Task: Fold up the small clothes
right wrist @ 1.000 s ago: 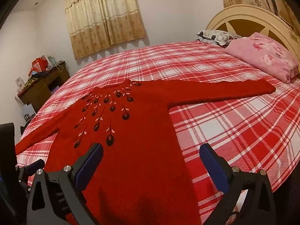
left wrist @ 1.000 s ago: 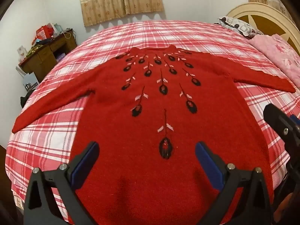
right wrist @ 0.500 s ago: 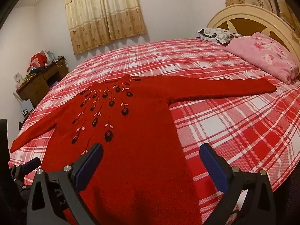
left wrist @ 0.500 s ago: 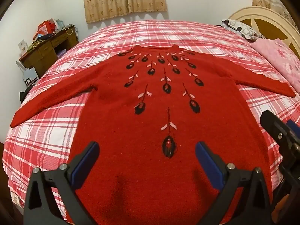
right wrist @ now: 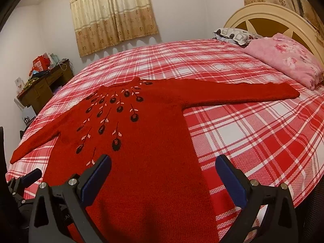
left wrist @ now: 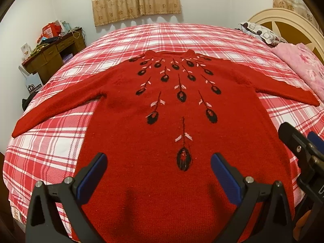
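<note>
Plaid bed (right wrist: 253, 125) now sits lower beneath both gaping, empty tongs, left (left wrist: 159, 175) and right (right wrist: 163, 177), red sweater (left wrist: 162, 121) unfolded ahead.

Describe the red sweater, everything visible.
The red sweater looks like a fuzzy knit, with black drop-shaped motifs on thin stems and pale leaf marks fanning down from the neckline. It lies flat, front up, unfolded, on the red plaid bedspread, both long sleeves spread sideways. Neckline points away, hem toward the cameras. Both open grippers hover above the hem; neither visibly touches it.

Both views low over sweater (left wrist: 162, 121)
</note>
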A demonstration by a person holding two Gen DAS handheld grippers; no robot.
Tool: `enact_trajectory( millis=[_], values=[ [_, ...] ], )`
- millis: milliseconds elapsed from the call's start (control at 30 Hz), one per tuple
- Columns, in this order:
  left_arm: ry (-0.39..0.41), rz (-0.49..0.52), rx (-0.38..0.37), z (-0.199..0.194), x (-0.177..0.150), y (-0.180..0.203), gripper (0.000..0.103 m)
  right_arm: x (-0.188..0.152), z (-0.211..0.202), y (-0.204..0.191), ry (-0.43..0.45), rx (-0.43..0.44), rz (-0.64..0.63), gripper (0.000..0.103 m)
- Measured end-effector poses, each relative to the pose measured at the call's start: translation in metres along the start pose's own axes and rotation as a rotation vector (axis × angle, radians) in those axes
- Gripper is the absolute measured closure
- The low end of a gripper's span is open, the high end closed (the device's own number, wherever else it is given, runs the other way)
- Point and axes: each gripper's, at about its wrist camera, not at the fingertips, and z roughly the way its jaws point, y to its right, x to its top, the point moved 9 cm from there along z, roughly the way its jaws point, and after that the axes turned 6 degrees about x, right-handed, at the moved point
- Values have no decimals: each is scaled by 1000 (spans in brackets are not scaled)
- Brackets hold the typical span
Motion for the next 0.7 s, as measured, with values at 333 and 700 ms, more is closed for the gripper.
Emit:
enact_trajectory(
  millis=[333, 700],
  values=[
    [-4, -3, 0, 1, -1, -1, 0, -1, 1, 1, -3, -1, 1, 1],
    [-7, -14, -4, 2, -3, -2, 0, -2, 3, 8, -12, -26, 4, 1]
  ],
)
